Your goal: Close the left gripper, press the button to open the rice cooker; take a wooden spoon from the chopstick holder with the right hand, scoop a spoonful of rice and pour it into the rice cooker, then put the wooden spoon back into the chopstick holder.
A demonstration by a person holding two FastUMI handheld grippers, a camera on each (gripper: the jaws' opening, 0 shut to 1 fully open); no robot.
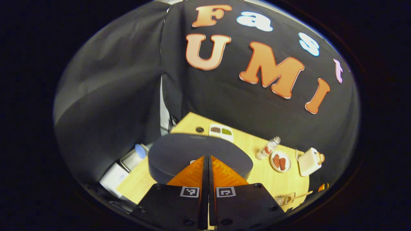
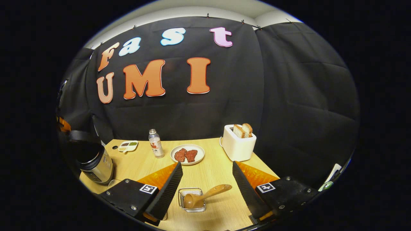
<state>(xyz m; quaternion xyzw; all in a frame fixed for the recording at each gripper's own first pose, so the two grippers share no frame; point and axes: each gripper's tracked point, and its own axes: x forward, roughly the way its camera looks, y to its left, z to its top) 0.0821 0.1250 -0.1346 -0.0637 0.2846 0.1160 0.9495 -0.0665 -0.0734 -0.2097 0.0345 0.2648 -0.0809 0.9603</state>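
The rice cooker's dark lid (image 1: pixel 179 150) lies right under my left gripper (image 1: pixel 207 158), whose orange fingers are pressed together with nothing between them, tips over the lid's near edge. In the right gripper view the rice cooker (image 2: pixel 94 158) stands at the table's left, lid down. The wooden spoon (image 2: pixel 207 194) rests slanted in a small wire chopstick holder (image 2: pixel 191 199), bowl end down. My right gripper (image 2: pixel 207 165) hangs open above it, one finger on each side and clear of the spoon. The spoon (image 1: pixel 297 195) and holder are also at the lower right of the left gripper view.
On the wooden table (image 2: pixel 212 173) stand a white toaster (image 2: pixel 237 144) with bread, a plate of meat (image 2: pixel 188 154), a small bottle (image 2: pixel 155 143) and a two-part condiment dish (image 2: pixel 127 146). A clear rim (image 2: pixel 113 183) shows by the cooker's base. White items (image 1: pixel 128 162) lie left of the table.
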